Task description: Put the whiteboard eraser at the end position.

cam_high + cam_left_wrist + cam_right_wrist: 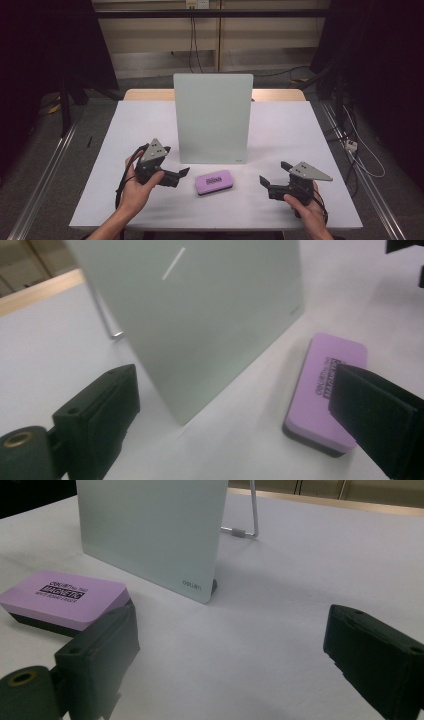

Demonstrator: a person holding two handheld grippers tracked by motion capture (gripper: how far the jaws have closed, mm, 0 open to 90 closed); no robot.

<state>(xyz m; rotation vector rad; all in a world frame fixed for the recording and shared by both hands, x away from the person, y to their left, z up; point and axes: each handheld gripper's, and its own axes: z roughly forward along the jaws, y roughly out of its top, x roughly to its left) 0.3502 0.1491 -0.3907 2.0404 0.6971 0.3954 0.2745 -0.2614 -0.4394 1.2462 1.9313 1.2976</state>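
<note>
A pale green glass board (212,117) stands upright on its wire stand (247,530) at the middle of the white table (290,130). In front of it lies a flat purple magnetic eraser (214,181) with a black underside. My left gripper (180,176) rests on the table just left of the eraser, open and holding nothing. In the left gripper view the board (200,315) and eraser (325,385) lie ahead of its open jaws (230,395). My right gripper (275,175) is open and empty, to the right of the eraser (62,597), with the board (150,530) beyond.
Bare white tabletop surrounds the board on both sides. A wooden edge (145,94) shows behind the table. Cables (360,150) trail on the floor to the right, and metal rails (45,170) run along the floor on the left.
</note>
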